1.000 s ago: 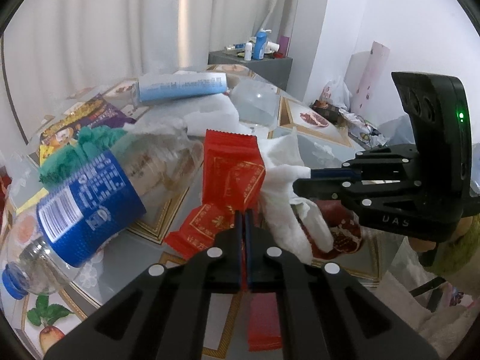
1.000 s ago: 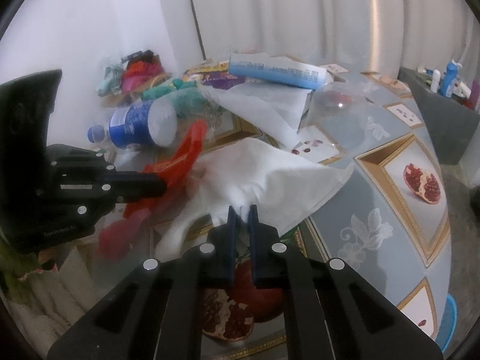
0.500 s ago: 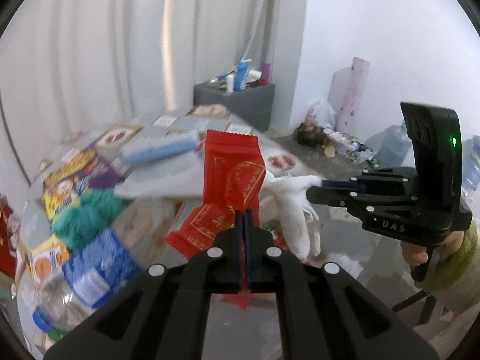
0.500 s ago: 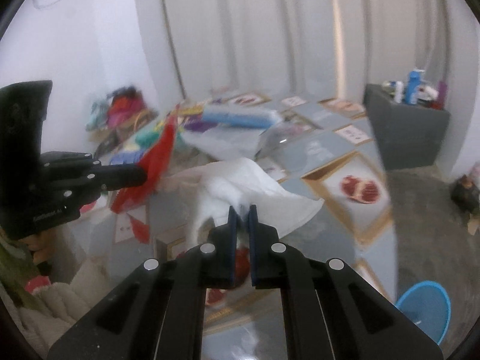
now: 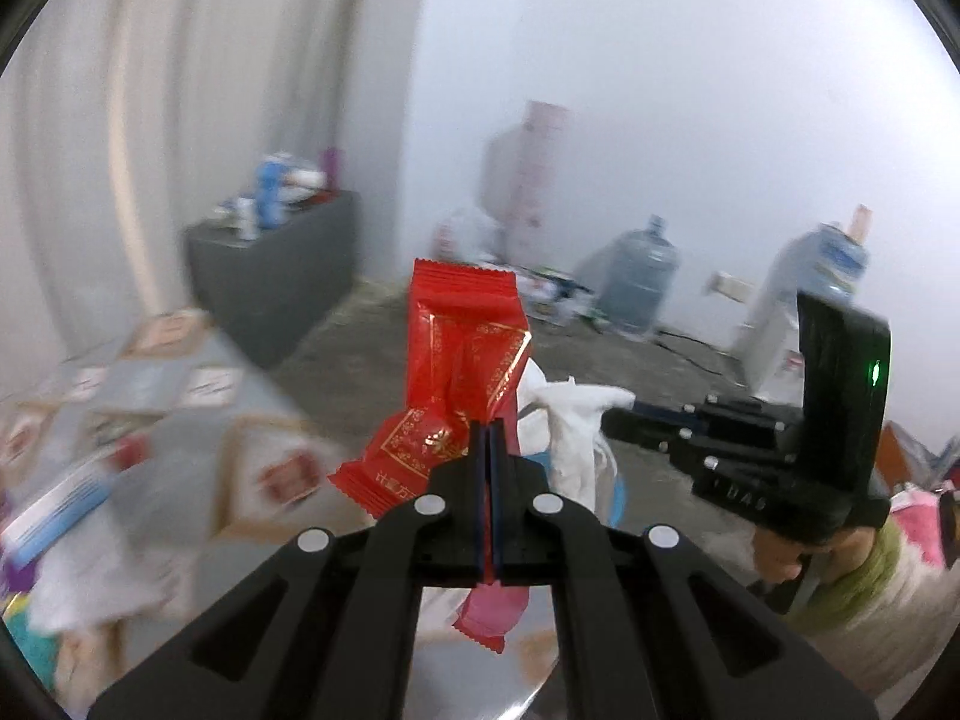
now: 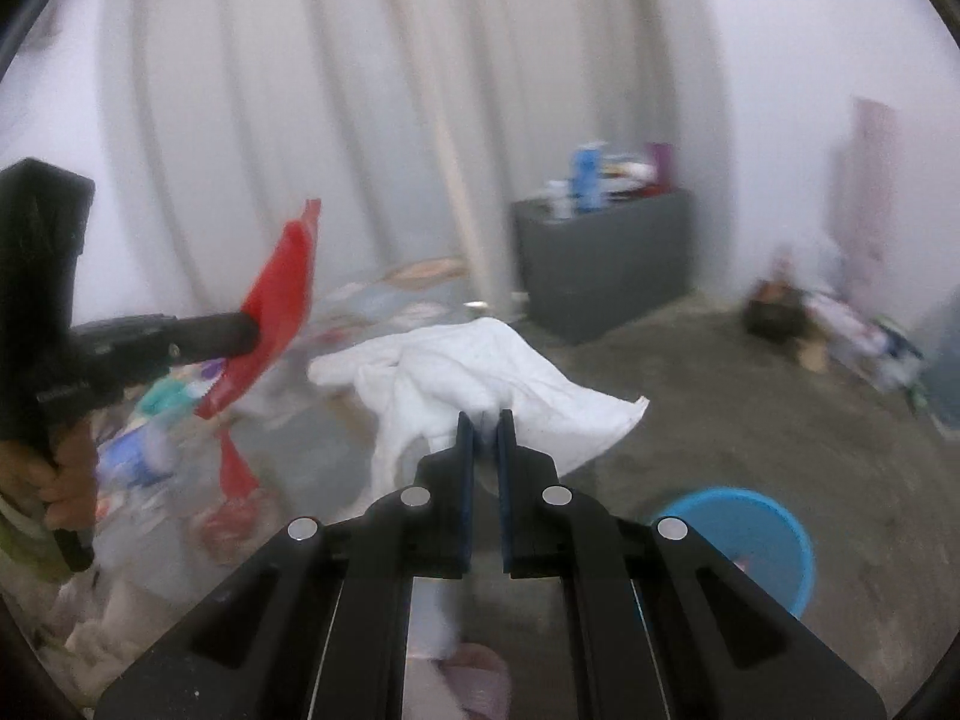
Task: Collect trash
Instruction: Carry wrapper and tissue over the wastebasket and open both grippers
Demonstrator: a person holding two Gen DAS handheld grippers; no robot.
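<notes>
The left tongs [image 5: 487, 429] are clamped on red wrappers [image 5: 465, 354], which stick up above the tips and hang below them, off the table. The right tongs [image 6: 485, 420] are clamped on a white tissue [image 6: 474, 372] that drapes out ahead of the tips. Both tongs point slightly downward, side by side, held clear of the table [image 5: 180, 420], which lies to the left of the left tongs. A blue bin [image 6: 774, 546] sits on the floor below and to the right of the right tongs. A hand [image 6: 54, 474] grips the left handle.
</notes>
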